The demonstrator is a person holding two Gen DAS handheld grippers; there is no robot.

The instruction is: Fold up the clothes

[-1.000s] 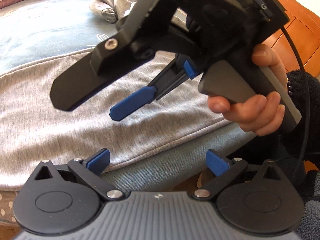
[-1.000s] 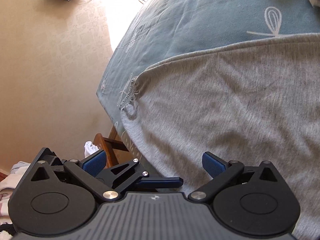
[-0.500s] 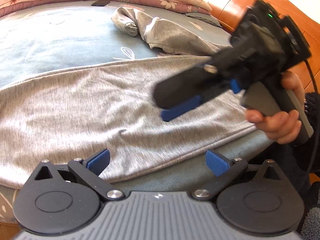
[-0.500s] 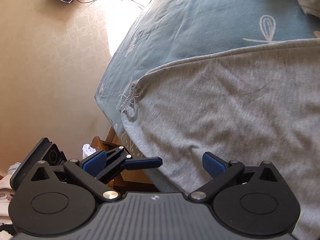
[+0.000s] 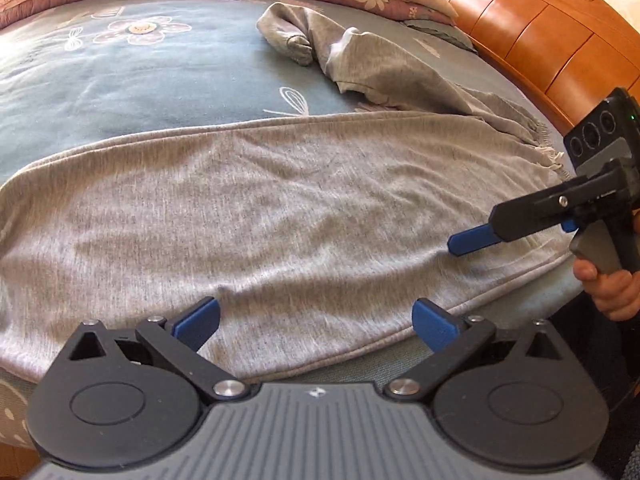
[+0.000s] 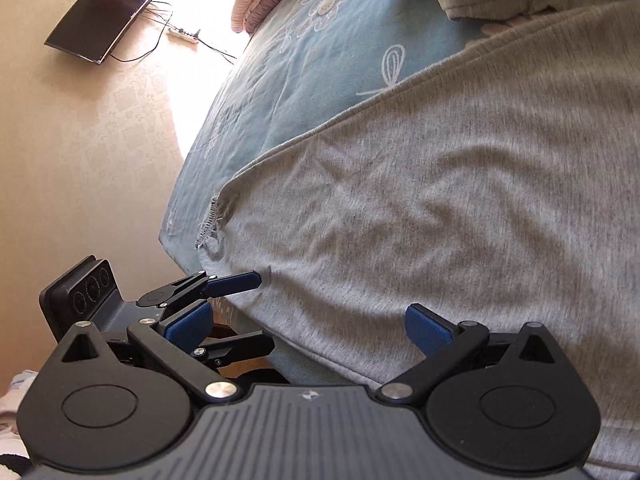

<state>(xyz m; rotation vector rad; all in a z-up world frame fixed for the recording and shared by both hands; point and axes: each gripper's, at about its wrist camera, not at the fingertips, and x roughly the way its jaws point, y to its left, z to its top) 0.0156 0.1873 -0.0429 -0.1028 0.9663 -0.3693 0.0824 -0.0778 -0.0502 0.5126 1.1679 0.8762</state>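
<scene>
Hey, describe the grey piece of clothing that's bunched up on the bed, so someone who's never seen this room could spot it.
Start at the blue flowered bedspread and look toward the wooden headboard. Beyond the flat grey garment lies the crumpled grey garment. It alone is heaped in folds, not spread smooth.

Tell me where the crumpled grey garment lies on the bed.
In the left wrist view, the crumpled grey garment lies at the far right of the blue bedsheet, beyond the flat grey garment, near the wooden headboard.

One grey garment point(image 5: 280, 208), two grippers, one bed point(image 5: 120, 80), one television point(image 6: 104, 12)
</scene>
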